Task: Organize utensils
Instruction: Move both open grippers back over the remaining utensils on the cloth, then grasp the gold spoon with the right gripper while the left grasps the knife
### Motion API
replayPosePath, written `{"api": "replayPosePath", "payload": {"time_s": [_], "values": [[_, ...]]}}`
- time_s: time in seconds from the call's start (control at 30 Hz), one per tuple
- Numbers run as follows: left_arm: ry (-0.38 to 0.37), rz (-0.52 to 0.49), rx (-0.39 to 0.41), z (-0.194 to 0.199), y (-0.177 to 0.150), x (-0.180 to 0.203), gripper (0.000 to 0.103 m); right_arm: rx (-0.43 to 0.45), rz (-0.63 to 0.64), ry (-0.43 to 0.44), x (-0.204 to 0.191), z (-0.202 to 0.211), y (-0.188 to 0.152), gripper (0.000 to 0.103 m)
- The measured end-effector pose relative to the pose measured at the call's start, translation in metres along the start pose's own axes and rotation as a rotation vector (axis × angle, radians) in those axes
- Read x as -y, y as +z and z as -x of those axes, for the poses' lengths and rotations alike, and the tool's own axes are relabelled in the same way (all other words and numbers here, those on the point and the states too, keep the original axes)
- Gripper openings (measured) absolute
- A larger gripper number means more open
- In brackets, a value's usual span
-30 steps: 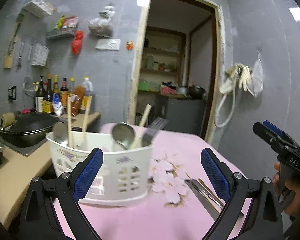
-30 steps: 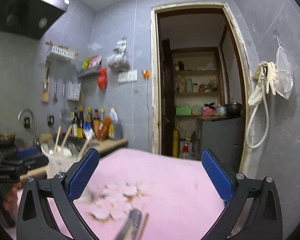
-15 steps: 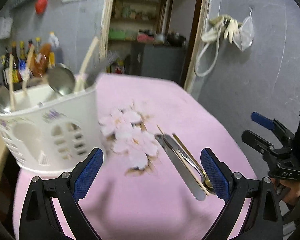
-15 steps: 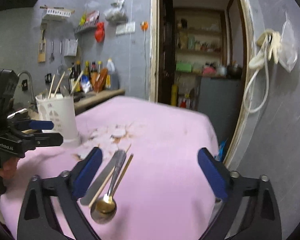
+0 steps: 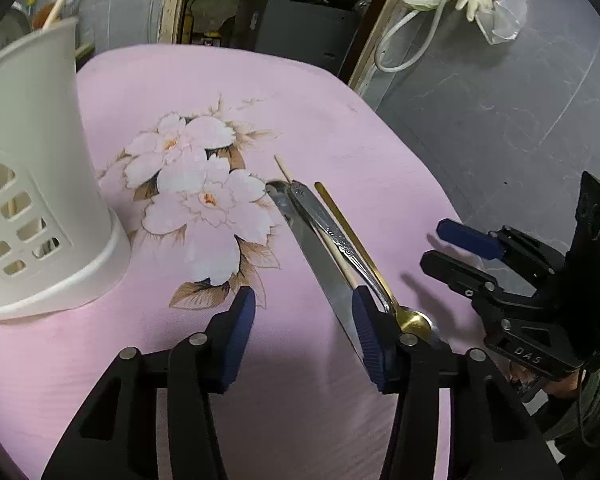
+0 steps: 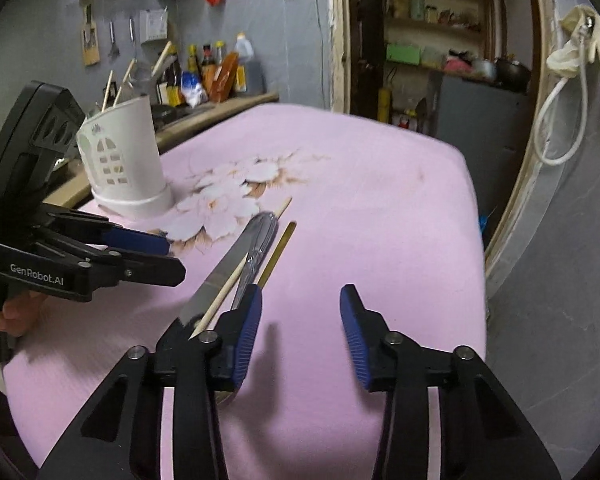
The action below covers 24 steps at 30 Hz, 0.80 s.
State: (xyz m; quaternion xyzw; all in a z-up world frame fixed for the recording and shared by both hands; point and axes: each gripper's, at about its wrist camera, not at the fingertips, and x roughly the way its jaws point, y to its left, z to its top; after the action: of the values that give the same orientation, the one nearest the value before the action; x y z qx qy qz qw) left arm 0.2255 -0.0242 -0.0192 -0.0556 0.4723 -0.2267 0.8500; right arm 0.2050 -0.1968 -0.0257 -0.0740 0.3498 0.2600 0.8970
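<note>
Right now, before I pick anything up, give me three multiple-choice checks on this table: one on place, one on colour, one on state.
1. Where does the white slotted plastic utensil holder stand?
A. on the pink flowered tablecloth
B. on the floor
C. on a shelf

2. What colour is the slimmest spoon in the loose pile?
A. red
B. gold
C. black

3. What is between the left gripper fingers?
A. a chopstick
B. the holder
C. nothing

Key: 1 A, its base sits on the cloth near the printed flowers. 2 B, it lies beside the steel knife. 3 C, only bare cloth shows between its blue pads, though the jaws have just been closing.
</note>
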Motion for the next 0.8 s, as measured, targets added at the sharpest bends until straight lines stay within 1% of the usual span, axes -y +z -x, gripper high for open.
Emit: {"api": "replayPosePath", "payload": {"time_s": [0.13, 0.23, 0.33, 0.43, 0.57, 0.67, 0.7, 0.73, 0.8], "values": [[-0.001, 0.037, 0.001, 0.002, 0.001, -0.007, 0.039, -0.059, 0.000, 0.026, 0.000, -0.014, 0.005, 0.031], [0.005, 0.060, 0.010, 0.006, 0.000, -0.012, 0.039, -0.088, 0.003, 0.043, -0.002, -0.023, 0.010, 0.029], [0.000, 0.077, 0.012, 0.007, 0.001, -0.015, 0.039, -0.112, 0.026, 0.040, -0.008, -0.032, 0.014, 0.029], [-0.001, 0.083, 0.011, 0.006, 0.001, -0.015, 0.039, -0.136, 0.058, 0.024, -0.015, -0.039, 0.017, 0.029], [0.004, 0.073, 0.005, 0.006, 0.002, -0.012, 0.039, -0.153, 0.100, -0.028, -0.020, -0.045, 0.022, 0.029], [0.005, 0.068, 0.002, 0.005, 0.001, -0.010, 0.039, -0.164, 0.107, -0.034, -0.021, -0.050, 0.025, 0.029], [0.004, 0.069, 0.002, 0.006, 0.001, -0.011, 0.039, -0.181, 0.113, -0.036, -0.021, -0.053, 0.024, 0.029], [0.003, 0.071, 0.000, 0.004, 0.003, -0.010, 0.039, -0.183, 0.132, -0.042, -0.023, -0.054, 0.023, 0.029], [-0.001, 0.070, -0.003, 0.004, 0.002, -0.010, 0.039, -0.186, 0.197, -0.069, -0.027, -0.050, 0.019, 0.025]]}}
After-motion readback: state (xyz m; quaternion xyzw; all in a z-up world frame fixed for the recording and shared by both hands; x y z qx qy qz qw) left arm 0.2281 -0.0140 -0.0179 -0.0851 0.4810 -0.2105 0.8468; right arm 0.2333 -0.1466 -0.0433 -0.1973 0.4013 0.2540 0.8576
